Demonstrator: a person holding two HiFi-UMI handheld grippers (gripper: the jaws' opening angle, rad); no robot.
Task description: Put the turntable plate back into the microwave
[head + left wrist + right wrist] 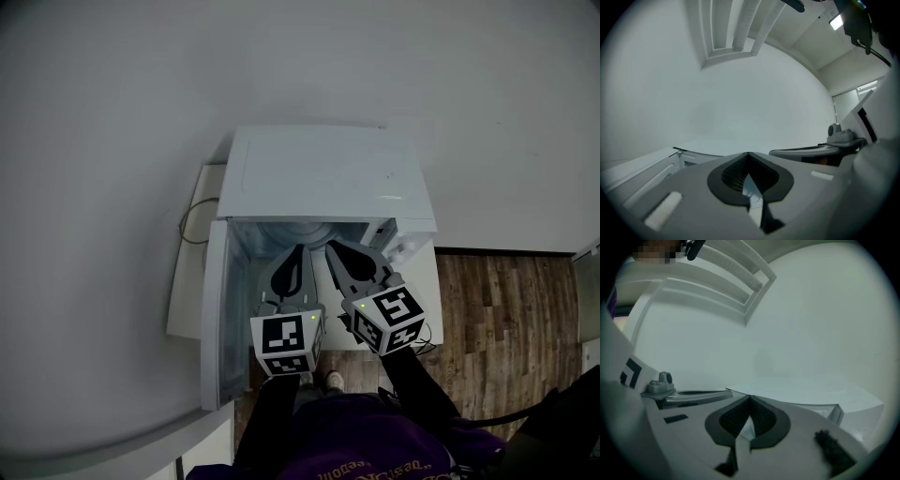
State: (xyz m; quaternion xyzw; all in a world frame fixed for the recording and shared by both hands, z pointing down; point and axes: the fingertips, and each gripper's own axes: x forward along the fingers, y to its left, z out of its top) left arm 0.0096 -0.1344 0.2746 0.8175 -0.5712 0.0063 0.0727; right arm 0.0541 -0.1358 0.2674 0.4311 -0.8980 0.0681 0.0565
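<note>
Head view: the microwave [323,173] stands with its door [217,314] swung out on its left side. Its top hides most of the cavity. Of the plate [298,232] only a pale curved front part shows, low inside the cavity, and its rim is hard to trace. The left gripper [299,249] and the right gripper [329,245] reach side by side into the microwave's mouth. Their tips lie at the near edge of the plate. Whether they touch it cannot be told from here.

Left gripper view: the fingers [733,176] are pressed together at the tips, nothing clamped between them. A pale sliver shows through the slit below the tips, too small to name. The gripper's own body blocks the cavity floor and the plate.

Right gripper view: the fingers [761,420] are likewise closed tip to tip and empty, with the same unclear pale sliver in the slit. The plate is hidden under the gripper.
</note>
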